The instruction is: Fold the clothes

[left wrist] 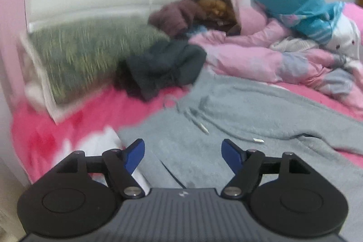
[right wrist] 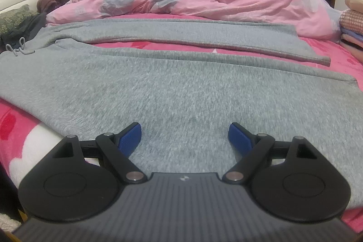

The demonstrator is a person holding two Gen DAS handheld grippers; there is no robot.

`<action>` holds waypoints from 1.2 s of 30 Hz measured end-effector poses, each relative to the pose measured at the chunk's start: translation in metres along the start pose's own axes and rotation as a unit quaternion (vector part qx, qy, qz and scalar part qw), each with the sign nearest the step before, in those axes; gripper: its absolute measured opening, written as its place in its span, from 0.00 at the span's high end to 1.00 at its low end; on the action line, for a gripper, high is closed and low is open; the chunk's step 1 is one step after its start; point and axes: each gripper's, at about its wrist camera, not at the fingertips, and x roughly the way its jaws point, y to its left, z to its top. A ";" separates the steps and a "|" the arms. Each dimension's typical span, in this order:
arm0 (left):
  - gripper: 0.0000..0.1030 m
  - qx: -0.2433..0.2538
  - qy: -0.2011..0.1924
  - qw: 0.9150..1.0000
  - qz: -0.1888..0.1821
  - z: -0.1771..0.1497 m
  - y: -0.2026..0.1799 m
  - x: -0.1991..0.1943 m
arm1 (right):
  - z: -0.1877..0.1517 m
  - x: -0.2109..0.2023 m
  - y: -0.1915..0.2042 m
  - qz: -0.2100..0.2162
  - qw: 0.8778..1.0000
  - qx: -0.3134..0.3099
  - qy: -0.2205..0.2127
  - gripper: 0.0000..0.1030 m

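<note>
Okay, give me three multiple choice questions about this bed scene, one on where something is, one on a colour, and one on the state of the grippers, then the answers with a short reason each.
1. Where do the drawstrings of the grey fleece sweatpants lie in the right wrist view?
A. at the left end
B. at the right end
C. hidden under the quilt

2. What colour is the bed sheet under the sweatpants?
A. white
B. bright pink with red patches
C. green

3. How do the left gripper and right gripper stand?
A. both shut on cloth
B. one shut, one open
C. both open, nothing between the pads

Answers:
1. A, the knotted cords sit at the waist on the left.
2. B, pink sheet shows between the two legs and around them.
3. C, each pair of blue pads stands apart above the fabric.
</note>
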 end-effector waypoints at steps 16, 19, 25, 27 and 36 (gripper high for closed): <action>0.17 -0.034 0.082 0.996 0.023 -0.019 0.013 -0.003 | 0.005 -0.001 -0.003 0.008 1.000 0.007 0.008 0.16; 0.17 -0.031 0.088 0.996 0.013 -0.024 0.005 -0.002 | 0.004 -0.001 -0.002 0.007 1.000 0.005 0.007 0.16; 0.17 -0.017 0.092 0.996 0.005 -0.028 -0.013 -0.001 | 0.003 -0.002 -0.002 0.007 1.000 0.003 0.005 0.16; 0.16 -0.014 0.093 0.996 0.004 -0.028 -0.016 0.000 | 0.002 -0.002 -0.002 0.007 1.000 0.003 0.005 0.15; 0.15 -0.015 0.103 0.995 0.005 -0.029 -0.018 0.003 | 0.001 -0.002 -0.001 0.006 1.000 0.002 0.003 0.15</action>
